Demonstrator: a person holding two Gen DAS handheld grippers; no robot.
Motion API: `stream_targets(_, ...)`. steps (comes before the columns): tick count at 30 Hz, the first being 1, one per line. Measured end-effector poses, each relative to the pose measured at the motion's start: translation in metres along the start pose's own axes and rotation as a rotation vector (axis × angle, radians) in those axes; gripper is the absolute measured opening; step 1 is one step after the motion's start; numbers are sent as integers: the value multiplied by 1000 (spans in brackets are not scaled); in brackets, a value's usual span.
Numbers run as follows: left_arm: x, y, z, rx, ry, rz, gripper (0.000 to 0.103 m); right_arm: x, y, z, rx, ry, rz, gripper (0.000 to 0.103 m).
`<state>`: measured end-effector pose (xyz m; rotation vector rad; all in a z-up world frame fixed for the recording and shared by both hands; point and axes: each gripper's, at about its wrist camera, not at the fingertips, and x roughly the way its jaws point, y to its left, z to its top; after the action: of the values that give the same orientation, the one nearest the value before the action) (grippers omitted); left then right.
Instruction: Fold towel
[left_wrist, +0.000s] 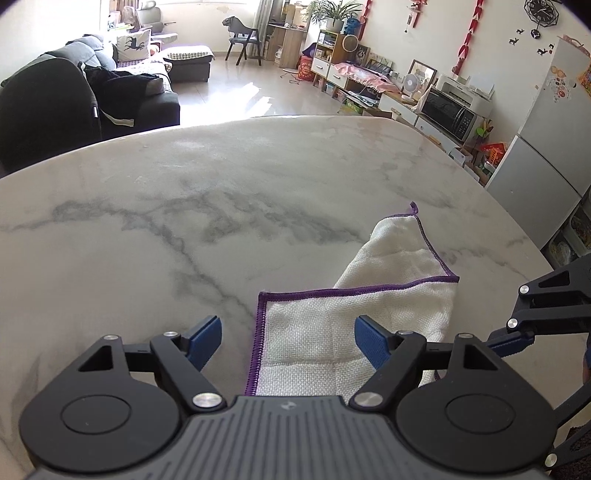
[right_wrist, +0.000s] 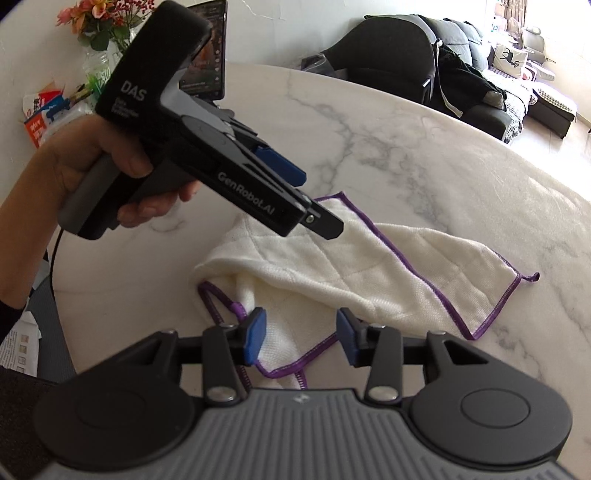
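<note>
A white towel with purple stitched edges (left_wrist: 347, 325) lies loosely folded and rumpled on the marble table (left_wrist: 184, 206). My left gripper (left_wrist: 288, 343) is open just above the towel's near left corner, holding nothing. The right wrist view shows the towel (right_wrist: 369, 273) spread from lower left to right, with a hanging loop at its far right corner. My right gripper (right_wrist: 301, 339) is open over a bunched near corner of the towel. The left gripper (right_wrist: 291, 195) also shows in the right wrist view, held in a hand above the towel. The right gripper's fingers (left_wrist: 509, 343) show at the right edge of the left wrist view.
A phone on a stand (right_wrist: 207, 51), a vase of flowers (right_wrist: 99, 40) and paper packets (right_wrist: 44, 114) stand at the table's far left in the right wrist view. A dark chair (left_wrist: 44, 110) is behind the table's far edge. A fridge (left_wrist: 546, 147) stands to the right.
</note>
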<state>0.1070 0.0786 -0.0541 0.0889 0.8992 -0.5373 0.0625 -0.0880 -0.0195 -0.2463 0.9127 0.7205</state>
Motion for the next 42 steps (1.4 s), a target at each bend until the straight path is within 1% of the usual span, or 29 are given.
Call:
stream_targets(3,0,-4,-2,33,-10,20,66,0,0,0,3,-1,-3,49)
stream_targets(4,0,-6,-3,43,-15,28,59,0,0,0,4,-1,-4,50)
stream_targets(5,0,-7,-3,54,-19,36,47,0,0,1,5,-1,-5,51)
stream_targets(6,-1,-7,-4,54,-22,32,41,0,0,1,6,-2,-6,51)
stream_targets(7,-2,-6,-5,50,-24,25,31,1,0,1,6,-2,-6,52)
stream_targets(8,-3,-5,-6,43,-28,20,19,1,0,1,7,-2,-7,53)
stream_targets(9,-3,-5,-7,34,-33,17,12,1,0,1,8,-2,-8,53)
stream_targets(11,-5,-4,-9,17,-45,14,7,1,0,1,10,-3,-10,54)
stream_targets(14,-11,-5,-11,2,-78,10,4,1,0,1,13,-4,-13,54)
stream_targets(18,-24,-7,-10,1,-122,13,4,1,0,2,17,-5,-17,55)
stream_targets(29,-51,-7,-8,-10,-189,56,3,3,2,3,23,-7,-23,61)
stream_targets(35,-60,-5,-8,-23,-215,121,3,5,6,4,22,-6,-21,62)
stream_targets(39,-65,-2,-7,-41,-231,197,3,6,8,4,21,-6,-20,62)
stream_targets(42,-69,0,-7,-59,-239,229,3,7,10,4,20,-6,-19,62)
